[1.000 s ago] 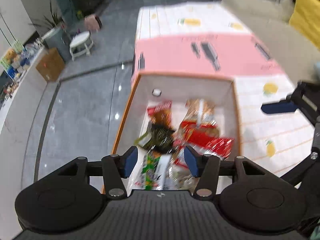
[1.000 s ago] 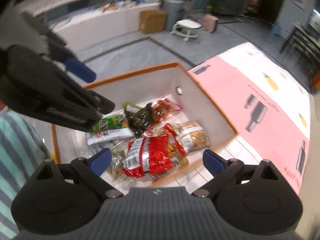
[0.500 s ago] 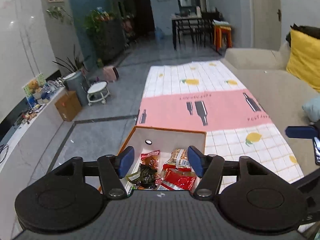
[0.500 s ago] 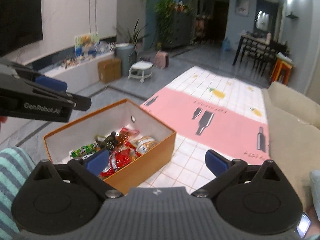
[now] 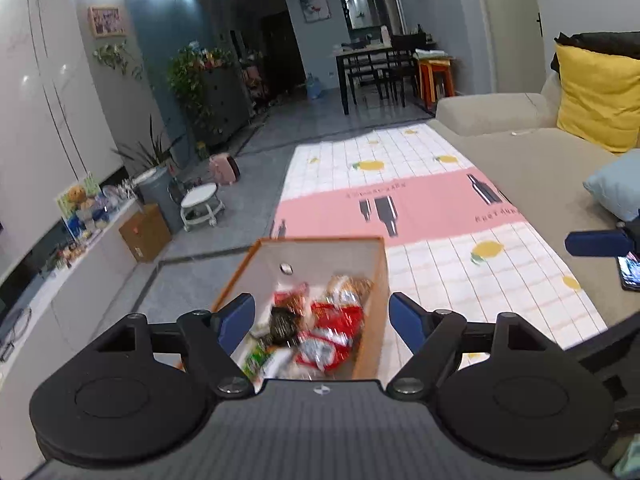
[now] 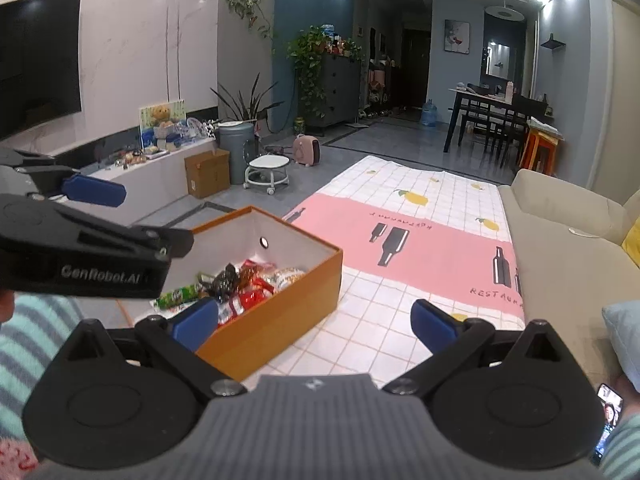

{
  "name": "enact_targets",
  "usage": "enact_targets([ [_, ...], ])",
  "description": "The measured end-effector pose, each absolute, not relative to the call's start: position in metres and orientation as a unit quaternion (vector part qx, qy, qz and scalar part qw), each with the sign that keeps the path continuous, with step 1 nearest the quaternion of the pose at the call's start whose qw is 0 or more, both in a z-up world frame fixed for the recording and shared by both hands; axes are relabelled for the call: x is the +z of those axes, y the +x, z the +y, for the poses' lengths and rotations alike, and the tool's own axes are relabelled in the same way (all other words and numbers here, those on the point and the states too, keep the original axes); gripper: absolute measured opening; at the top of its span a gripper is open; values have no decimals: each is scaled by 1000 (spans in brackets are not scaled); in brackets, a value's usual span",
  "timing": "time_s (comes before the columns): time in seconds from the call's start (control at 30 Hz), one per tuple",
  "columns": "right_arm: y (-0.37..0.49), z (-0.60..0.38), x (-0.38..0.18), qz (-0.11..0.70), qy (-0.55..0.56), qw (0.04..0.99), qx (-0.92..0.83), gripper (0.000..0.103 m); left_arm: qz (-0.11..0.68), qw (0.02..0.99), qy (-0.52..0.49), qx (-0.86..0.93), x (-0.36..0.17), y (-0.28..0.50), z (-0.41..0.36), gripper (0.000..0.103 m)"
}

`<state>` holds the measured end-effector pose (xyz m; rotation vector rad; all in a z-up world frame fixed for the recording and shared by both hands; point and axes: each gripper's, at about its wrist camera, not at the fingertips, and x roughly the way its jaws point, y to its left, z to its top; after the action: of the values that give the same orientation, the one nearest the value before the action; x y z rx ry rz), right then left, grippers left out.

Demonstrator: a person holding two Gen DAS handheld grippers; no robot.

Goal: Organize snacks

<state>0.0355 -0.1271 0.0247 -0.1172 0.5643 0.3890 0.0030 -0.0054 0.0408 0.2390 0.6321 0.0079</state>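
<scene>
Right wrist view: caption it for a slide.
Open right gripper above an orange cardboard box of snack packets on a pink-and-white checked mat.

The left gripper (image 5: 322, 318), its jaws just opened wide and empty, hung above the orange box (image 5: 374, 312) of snack packets (image 5: 328, 332) on the mat (image 5: 432, 208).

Readable markings: "GenRobot.AI" in pale letters on the side of the left hand-held gripper (image 6: 94, 192). "RESTAU…", cut off, on the pink band of the floor mat (image 6: 440, 248). Snack packet print illegible.

Home living room — sofa (image 6: 560, 248), television (image 6: 36, 64)
</scene>
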Motion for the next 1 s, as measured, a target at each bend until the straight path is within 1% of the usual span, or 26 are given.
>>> enact_targets([
  [0.3, 16, -133, 13, 304, -59, 936, 164, 99, 352, 933, 68, 22, 18, -13, 9, 90],
  [0.57, 17, -134, 7, 320, -43, 935, 149, 99, 375, 924, 63, 27, 9, -14, 9, 90],
  [1.0, 14, -132, 10, 312, -43, 937, 148, 99, 376, 925, 57, 26, 12, -15, 10, 90],
])
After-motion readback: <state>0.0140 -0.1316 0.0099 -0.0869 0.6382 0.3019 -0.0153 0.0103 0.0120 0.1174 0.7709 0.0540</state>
